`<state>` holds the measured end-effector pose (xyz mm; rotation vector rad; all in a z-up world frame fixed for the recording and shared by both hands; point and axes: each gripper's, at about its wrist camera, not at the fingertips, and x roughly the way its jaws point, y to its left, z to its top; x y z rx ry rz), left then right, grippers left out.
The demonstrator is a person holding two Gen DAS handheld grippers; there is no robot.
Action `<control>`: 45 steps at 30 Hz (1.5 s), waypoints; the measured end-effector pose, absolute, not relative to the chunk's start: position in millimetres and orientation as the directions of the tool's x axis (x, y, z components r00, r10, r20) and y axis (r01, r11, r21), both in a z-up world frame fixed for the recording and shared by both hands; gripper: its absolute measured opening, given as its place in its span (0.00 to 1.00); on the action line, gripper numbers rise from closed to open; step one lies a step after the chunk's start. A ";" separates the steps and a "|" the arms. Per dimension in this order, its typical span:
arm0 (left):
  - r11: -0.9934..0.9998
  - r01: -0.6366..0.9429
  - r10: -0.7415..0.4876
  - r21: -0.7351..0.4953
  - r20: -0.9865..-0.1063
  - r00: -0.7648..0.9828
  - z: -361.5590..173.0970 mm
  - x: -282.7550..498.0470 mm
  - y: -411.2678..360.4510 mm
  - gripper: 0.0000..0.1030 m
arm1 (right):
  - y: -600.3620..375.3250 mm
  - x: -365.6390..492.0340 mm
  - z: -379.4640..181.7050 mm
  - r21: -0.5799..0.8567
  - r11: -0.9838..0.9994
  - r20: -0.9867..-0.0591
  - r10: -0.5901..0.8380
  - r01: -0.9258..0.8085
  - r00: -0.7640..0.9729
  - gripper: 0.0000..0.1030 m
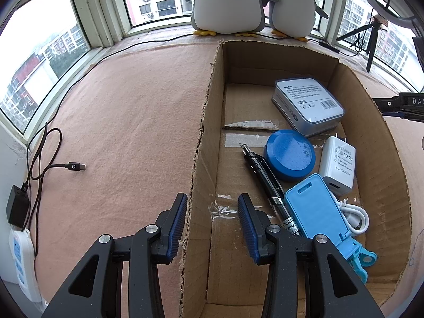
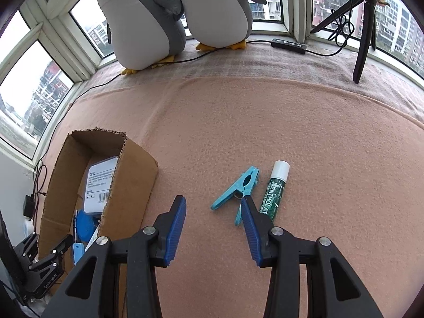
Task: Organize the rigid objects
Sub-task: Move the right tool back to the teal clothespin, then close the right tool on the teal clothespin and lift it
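The right gripper (image 2: 213,225) is released; the clothespin (image 2: 236,191) lies just ahead of its right jaw, beside the balm tube (image 2: 273,189). It looks light, stiff plastic; grip across its middle. The left gripper (image 1: 212,224), also released, straddles the box wall (image 1: 202,137).

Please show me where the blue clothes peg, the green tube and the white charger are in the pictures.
blue clothes peg (image 2: 239,189): right wrist view, on its body near the spring.
green tube (image 2: 273,194): right wrist view, on the printed green barrel.
white charger (image 1: 338,164): left wrist view, on its labelled flat face.
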<state>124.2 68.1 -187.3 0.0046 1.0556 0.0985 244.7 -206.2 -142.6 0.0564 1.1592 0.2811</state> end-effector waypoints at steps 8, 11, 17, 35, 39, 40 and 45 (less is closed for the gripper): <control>0.996 -0.078 0.081 0.048 -0.869 0.489 -187.2 124.7 67.7 0.42 | -206.4 257.7 -153.4 0.187 0.971 -0.916 0.226 -0.145 0.331 0.38; 0.996 -0.079 0.080 0.048 -0.869 0.489 -187.1 124.8 67.7 0.42 | -211.5 263.4 -157.3 0.202 0.973 -0.922 0.227 -0.111 0.314 0.38; 0.996 -0.077 0.080 0.048 -0.869 0.489 -187.3 125.1 67.2 0.42 | -220.0 271.4 -160.5 0.199 0.977 -0.930 0.212 -0.071 0.302 0.38; 0.996 -0.078 0.073 0.039 -0.869 0.490 -188.0 125.2 67.0 0.42 | -185.0 273.1 -164.6 0.021 0.988 -0.963 0.061 -0.156 0.262 0.30; 0.996 -0.077 0.072 0.039 -0.868 0.491 -188.2 125.6 67.0 0.42 | -186.0 269.7 -164.0 0.035 0.985 -0.965 0.078 -0.171 0.249 0.21; 0.996 -0.078 0.071 0.038 -0.868 0.491 -188.2 125.5 67.2 0.42 | -185.9 268.0 -164.0 0.033 0.984 -0.965 0.077 -0.175 0.251 0.21; 0.996 -0.082 0.070 0.034 -0.869 0.489 -188.0 126.4 67.5 0.42 | -185.8 255.7 -162.0 0.050 0.984 -0.962 0.094 -0.174 0.256 0.21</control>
